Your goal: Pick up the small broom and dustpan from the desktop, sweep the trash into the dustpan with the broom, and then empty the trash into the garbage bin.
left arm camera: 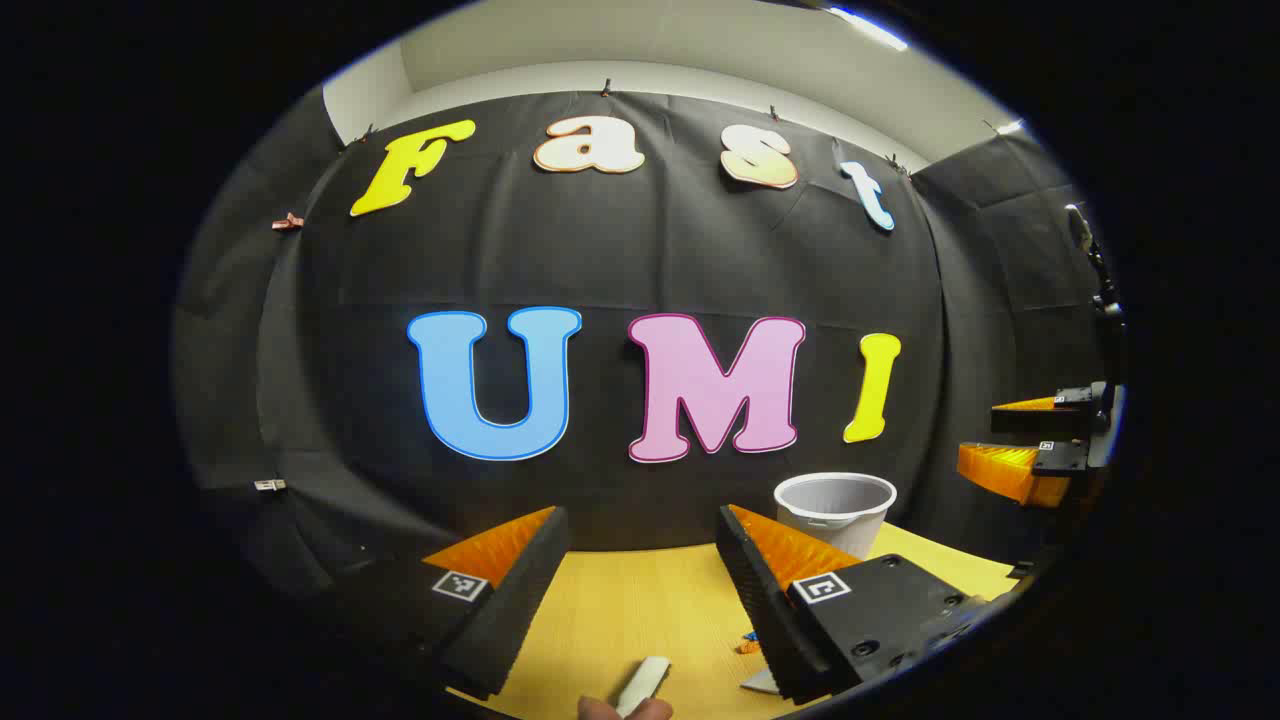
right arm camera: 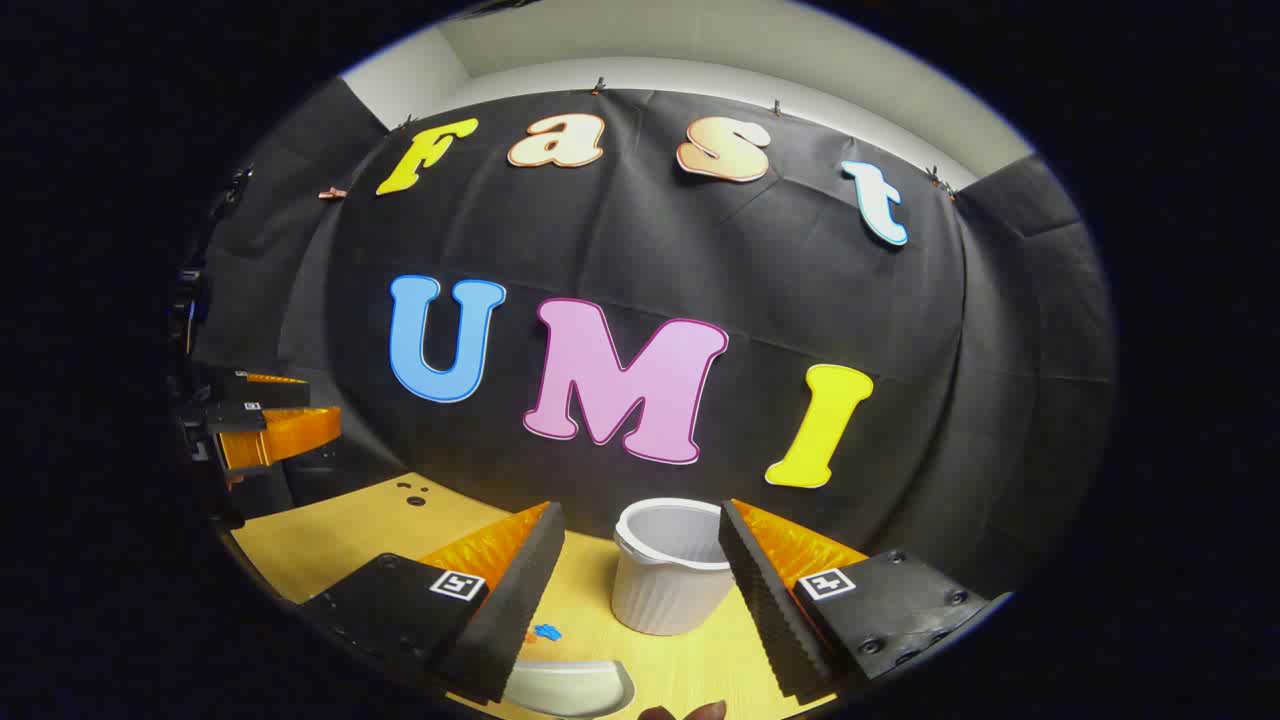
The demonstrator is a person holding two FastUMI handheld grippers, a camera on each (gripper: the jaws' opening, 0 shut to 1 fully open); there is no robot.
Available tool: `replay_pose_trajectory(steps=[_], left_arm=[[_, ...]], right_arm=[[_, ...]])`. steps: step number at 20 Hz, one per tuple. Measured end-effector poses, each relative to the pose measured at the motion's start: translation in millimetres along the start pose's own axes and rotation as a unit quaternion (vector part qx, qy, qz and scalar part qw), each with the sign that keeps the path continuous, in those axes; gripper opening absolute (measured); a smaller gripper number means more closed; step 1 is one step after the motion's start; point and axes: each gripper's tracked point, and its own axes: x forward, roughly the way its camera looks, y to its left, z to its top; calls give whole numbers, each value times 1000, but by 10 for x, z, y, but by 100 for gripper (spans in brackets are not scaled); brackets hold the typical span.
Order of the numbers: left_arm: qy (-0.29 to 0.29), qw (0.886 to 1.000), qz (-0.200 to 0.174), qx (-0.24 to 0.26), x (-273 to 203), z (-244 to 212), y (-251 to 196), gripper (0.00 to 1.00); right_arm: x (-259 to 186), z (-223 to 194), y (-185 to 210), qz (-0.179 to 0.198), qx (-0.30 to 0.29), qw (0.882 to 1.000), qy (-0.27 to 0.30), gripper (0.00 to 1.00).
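Note:
My left gripper [left arm camera: 641,512] hangs open over the yellow desktop [left arm camera: 620,610] with nothing between its fingers. Below it, at the near edge, lies a white handle-like piece [left arm camera: 643,685]; I cannot tell if it belongs to the broom. Small orange and blue trash bits [left arm camera: 748,645] lie by the right finger. The white ribbed garbage bin [left arm camera: 835,510] stands at the back right. My right gripper [right arm camera: 641,507] is open too, facing the bin [right arm camera: 665,585]. A white dustpan-like shape [right arm camera: 570,688] and a blue trash bit [right arm camera: 546,632] lie beneath it.
Each view catches the other gripper at its side edge: the right gripper [left arm camera: 985,435], the left gripper [right arm camera: 320,400], both held above the table. A few dark holes [right arm camera: 412,492] mark the desktop at the back left. The black cloth wall closes the far side.

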Motion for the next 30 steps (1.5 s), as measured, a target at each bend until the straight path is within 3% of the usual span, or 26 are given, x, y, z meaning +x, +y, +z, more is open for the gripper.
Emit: replay_pose_trajectory(steps=[14,17,20,24,30], left_arm=[[1,1000,-3,7,85,-54,-111,95],[5,1000,-2,6,83,-104,-98,95],[12,1000,-1,9,74,-198,-82,95],[22,1000,-2,19,81,-377,-63,95],[41,999,4,17,49,-605,3,95]], right_arm=[[47,-24,-31,18,4,1000,-5,97],[10,-139,-5,26,5,1000,14,97],[-106,-466,75,49,7,996,71,98],[-435,-1231,161,75,-1,979,187,98],[-931,-2461,374,118,-42,931,343,97]])
